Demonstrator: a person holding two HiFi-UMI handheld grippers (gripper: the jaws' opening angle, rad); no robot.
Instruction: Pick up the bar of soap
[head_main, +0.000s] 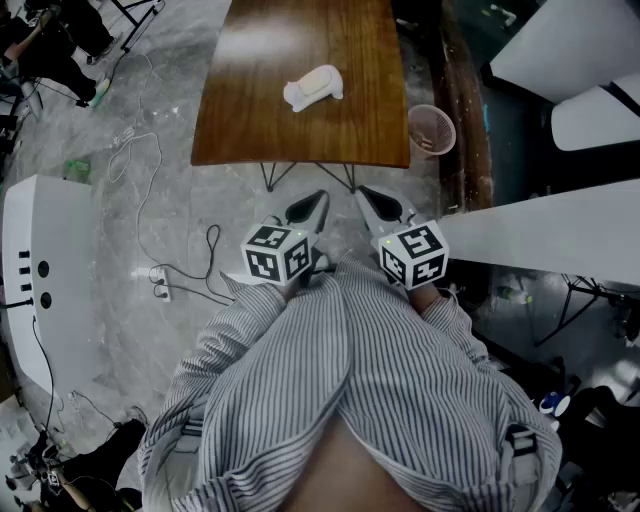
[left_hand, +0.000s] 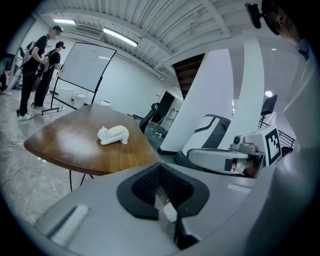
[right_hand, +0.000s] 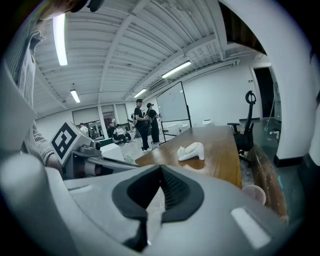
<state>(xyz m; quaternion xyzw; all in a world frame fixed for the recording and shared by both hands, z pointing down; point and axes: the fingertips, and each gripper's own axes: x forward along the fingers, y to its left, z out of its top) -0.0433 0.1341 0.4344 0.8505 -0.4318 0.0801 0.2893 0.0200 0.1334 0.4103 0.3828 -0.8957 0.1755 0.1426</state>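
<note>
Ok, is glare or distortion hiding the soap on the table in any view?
Head view: soft sheen on the table, the soap sharp and clear of it. Left gripper view: fisheye bend, dark corners, a pale glare patch beside the soap. Right gripper view: same bend, soap small but readable.

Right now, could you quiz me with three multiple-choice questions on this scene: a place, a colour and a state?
1. Where is the bar of soap?
A) on the wooden table
B) on the floor
C) in a tool

2. What colour is the bar of soap?
A) green
B) white
C) black

3. How do the jaws of the left tool and right tool stand?
A) wide apart
B) together, empty
C) closed on the soap

Answers:
1 A, it lies on the tabletop.
2 B, it shows pale against the brown wood.
3 B, each gripper view shows the jaws meeting with nothing between.
</note>
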